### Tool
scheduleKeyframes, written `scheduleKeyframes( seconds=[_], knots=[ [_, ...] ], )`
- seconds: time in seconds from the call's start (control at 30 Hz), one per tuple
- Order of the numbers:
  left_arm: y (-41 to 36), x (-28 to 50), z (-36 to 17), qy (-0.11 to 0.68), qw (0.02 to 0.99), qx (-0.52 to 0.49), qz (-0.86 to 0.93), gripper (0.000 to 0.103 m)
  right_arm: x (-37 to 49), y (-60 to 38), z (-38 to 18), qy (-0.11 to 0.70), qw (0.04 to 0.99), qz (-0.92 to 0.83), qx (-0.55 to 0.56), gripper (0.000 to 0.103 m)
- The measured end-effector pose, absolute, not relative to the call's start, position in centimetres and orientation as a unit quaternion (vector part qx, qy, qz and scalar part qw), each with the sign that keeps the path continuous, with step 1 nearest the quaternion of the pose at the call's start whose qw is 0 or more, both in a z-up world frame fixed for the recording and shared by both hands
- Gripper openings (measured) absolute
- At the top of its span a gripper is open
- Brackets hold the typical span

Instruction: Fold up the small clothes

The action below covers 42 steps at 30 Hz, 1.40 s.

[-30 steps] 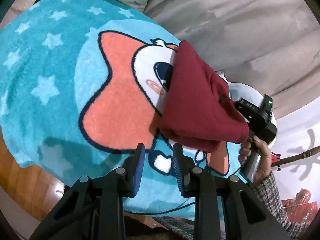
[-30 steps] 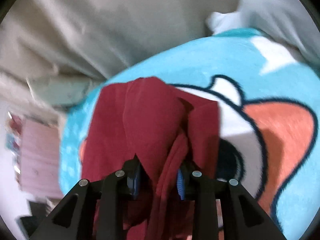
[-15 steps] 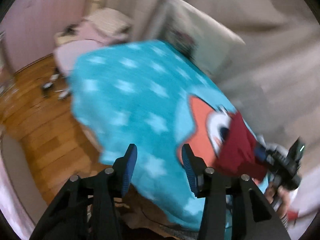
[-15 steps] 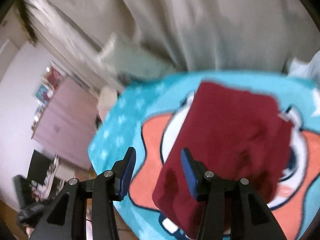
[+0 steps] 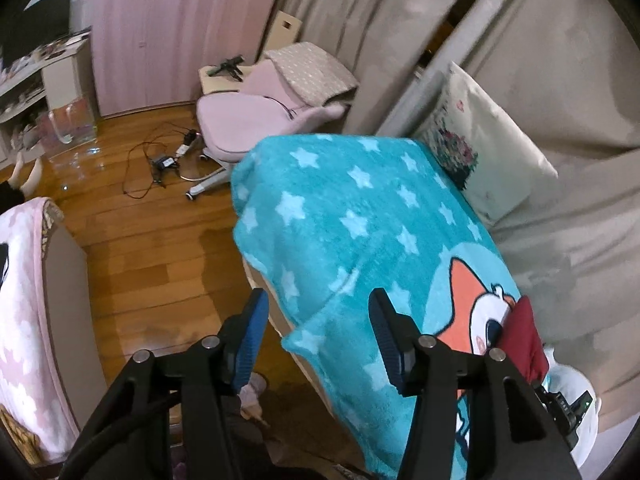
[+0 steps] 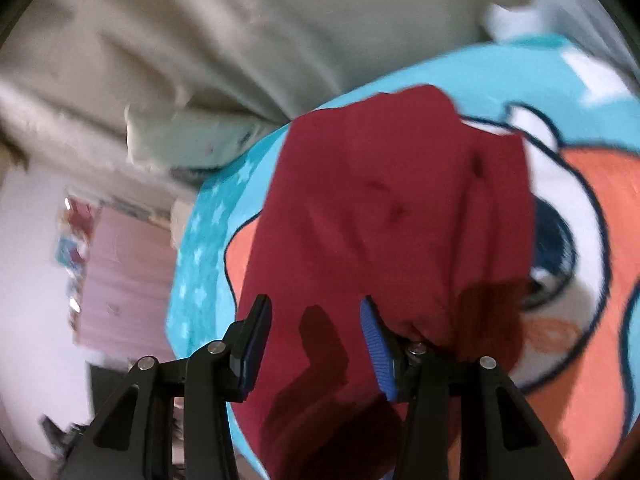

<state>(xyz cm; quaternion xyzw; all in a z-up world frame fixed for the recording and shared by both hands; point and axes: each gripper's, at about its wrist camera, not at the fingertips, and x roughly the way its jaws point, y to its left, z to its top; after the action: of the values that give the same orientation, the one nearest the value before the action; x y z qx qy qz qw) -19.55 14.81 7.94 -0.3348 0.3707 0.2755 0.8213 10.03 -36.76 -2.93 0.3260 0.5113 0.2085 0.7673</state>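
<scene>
A dark red garment [image 6: 392, 216] lies folded on a turquoise star blanket [image 6: 208, 216] with an orange and white cartoon figure. My right gripper [image 6: 316, 332] is open just above the garment's near part, holding nothing. In the left wrist view the garment [image 5: 524, 332] shows only as a small red patch at the right, far from my left gripper [image 5: 316, 332]. The left gripper is open and empty, raised above the blanket's [image 5: 340, 208] near left corner and the floor.
A floral pillow [image 5: 480, 148] leans on the beige sofa back [image 5: 560, 80]. A pink chair [image 5: 248, 116] and cables [image 5: 160, 160] are on the wooden floor [image 5: 152, 248]. A pink blanket [image 5: 20, 300] hangs at the left. The other gripper's body [image 5: 568, 408] is at the lower right.
My right gripper has let go of the red garment and opened; the garment now lies flat on the blanket. My left gripper has opened wider, lifted and swung away to the left.
</scene>
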Motion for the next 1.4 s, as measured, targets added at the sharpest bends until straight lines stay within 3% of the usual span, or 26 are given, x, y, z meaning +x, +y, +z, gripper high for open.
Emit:
scheduleKeyframes(
  seconds=[0.47,1.03,1.17,1.4],
  knots=[
    [13.6,-20.1,8.7,0.371,0.832,-0.321,0.259,0.055,8.3,-40.9,-6.5,0.485,0.696,0.209,0.487,0.048],
    [14.9,-22.3,9.2,0.356,0.831,-0.334,0.266,0.057,6.7,-41.0,-4.6,0.499,0.716,0.197,0.447,0.049],
    [15.3,-22.9,8.9,0.353,0.828,-0.343,0.27,0.058,6.7,-40.2,-2.4,0.494,0.747,0.189,0.403,0.058],
    [15.3,-23.0,8.5,0.356,0.826,-0.343,0.272,0.058,6.6,-38.6,-1.7,0.495,0.768,0.185,0.362,0.059]
  ],
)
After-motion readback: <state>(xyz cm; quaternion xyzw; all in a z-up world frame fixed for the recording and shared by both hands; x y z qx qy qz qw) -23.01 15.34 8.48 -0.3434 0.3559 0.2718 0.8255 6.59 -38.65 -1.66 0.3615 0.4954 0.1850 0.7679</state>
